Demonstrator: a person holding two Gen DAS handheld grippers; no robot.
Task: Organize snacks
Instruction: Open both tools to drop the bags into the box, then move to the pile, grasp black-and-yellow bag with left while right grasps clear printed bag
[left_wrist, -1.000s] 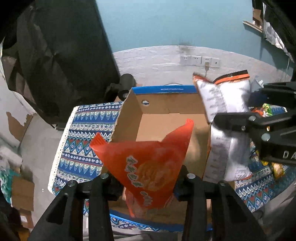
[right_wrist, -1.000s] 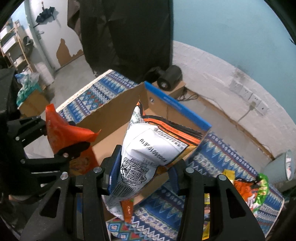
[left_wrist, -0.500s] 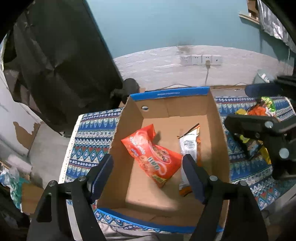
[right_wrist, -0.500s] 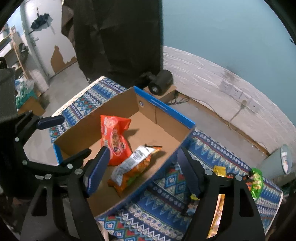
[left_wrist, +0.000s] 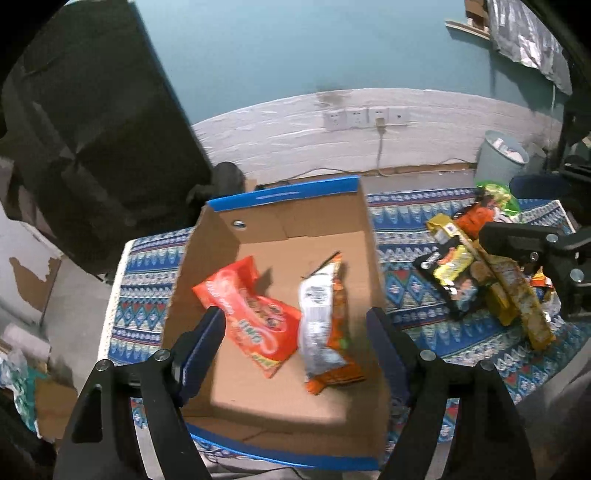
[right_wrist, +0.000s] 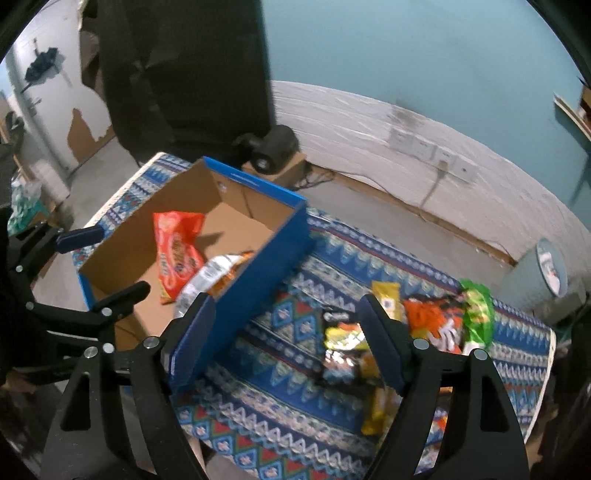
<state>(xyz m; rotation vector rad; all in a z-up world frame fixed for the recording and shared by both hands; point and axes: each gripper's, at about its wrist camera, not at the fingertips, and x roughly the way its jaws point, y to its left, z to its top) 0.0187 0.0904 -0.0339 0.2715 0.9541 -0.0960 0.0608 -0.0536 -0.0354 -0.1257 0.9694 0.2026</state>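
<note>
Left wrist view: patterned blue cloth covers the worktop, teal wall behind. Left gripper has its fingers spread, empty, over the cardboard box holding an orange snack bag and a white-orange packet.

Right wrist view: right gripper, fingers still opening with nothing between them, hangs above the blurry snack pile; the labels are unreadable.

No print reads clearly; the red bag and white bag in the box carry blurred lettering.
</note>
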